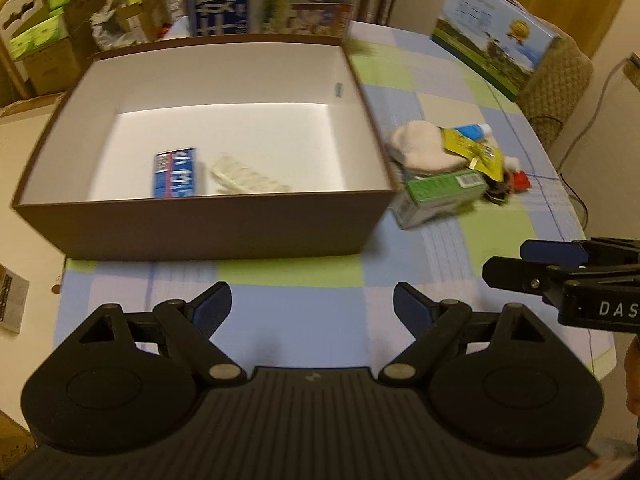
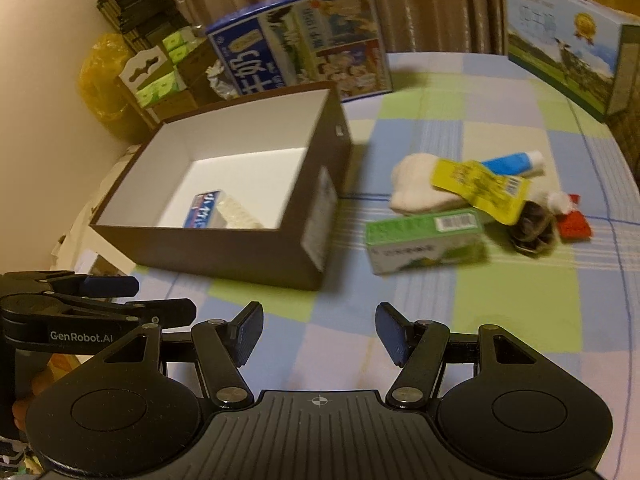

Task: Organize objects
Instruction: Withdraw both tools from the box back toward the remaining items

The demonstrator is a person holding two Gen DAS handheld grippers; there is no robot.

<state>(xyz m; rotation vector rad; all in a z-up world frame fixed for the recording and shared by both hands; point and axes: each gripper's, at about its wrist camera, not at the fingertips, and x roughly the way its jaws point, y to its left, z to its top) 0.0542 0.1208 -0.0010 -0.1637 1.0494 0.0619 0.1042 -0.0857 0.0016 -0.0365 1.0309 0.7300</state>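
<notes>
A brown box [image 1: 208, 232] [image 2: 224, 256] with a white inside stands on the checked tablecloth. A blue packet [image 1: 174, 174] [image 2: 202, 210] and a white ribbed piece [image 1: 244, 178] [image 2: 240, 214] lie in it. To its right is a pile: a white sock [image 1: 420, 146] [image 2: 416, 188], a yellow packet [image 1: 472, 150] [image 2: 480, 186], a blue tube [image 1: 472, 131] [image 2: 512, 162], a green carton [image 1: 436, 194] [image 2: 424, 240], a dark round thing [image 2: 532, 228] and a red piece [image 1: 521, 180] [image 2: 574, 226]. My left gripper [image 1: 312, 310] hangs open in front of the box. My right gripper [image 2: 318, 330] is open, short of the pile.
Two printed cartons [image 2: 304, 40] [image 2: 568, 56] stand at the table's far side. Stacked boxes with green packs [image 1: 40, 28] sit off the table at the left. In the left wrist view the right gripper's side [image 1: 560, 272] shows at the right edge.
</notes>
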